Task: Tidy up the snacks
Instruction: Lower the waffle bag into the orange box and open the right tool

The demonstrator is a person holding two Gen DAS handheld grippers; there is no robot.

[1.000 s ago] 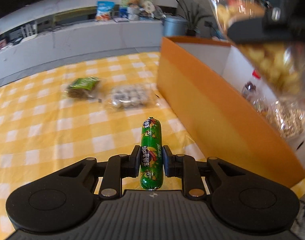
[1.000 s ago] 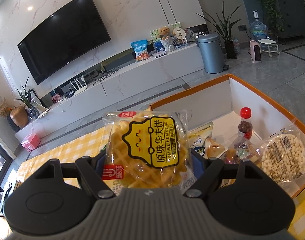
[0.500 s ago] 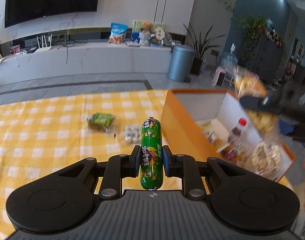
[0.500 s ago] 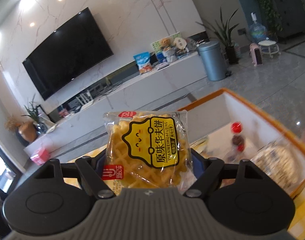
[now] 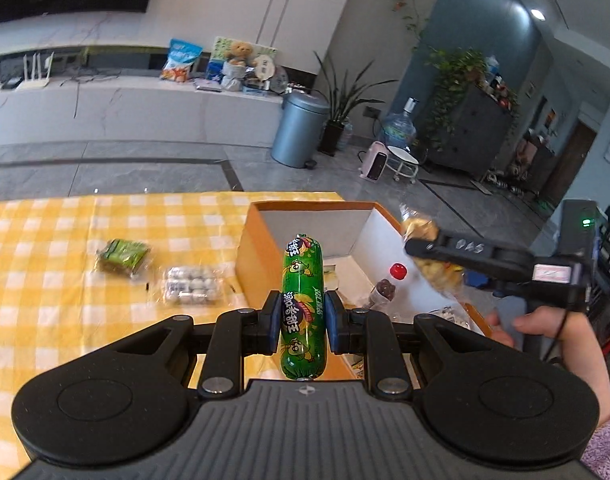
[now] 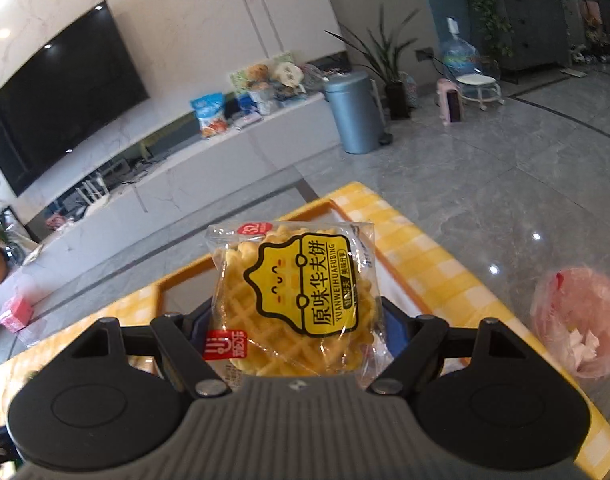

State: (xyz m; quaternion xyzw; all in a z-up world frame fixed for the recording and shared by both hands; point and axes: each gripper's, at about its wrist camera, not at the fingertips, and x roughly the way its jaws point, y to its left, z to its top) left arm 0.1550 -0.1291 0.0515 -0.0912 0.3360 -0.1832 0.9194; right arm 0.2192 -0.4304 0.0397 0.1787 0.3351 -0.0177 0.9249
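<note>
Left wrist view: the left hand-held gripper (image 5: 303, 318) is clamped on a sausage (image 5: 303, 304), a firm green cylinder in glossy, likely slippery film, best held at mid-length as here. It hangs over the near edge of the orange box (image 5: 257, 256) on the yellow-checked table (image 5: 45, 280); a green pack (image 5: 124, 256) and a clear pack (image 5: 191, 285) lie left. Right wrist view: the right hand-held gripper (image 6: 295, 332) grips a waffle (image 6: 295, 300) by its sides, a light, soft, crushable cake in crinkly clear wrap, above the box (image 6: 305, 210).

green sausage (image 5: 303, 304), yellow-checked tablecloth (image 5: 57, 312), orange box (image 5: 257, 256)
</note>
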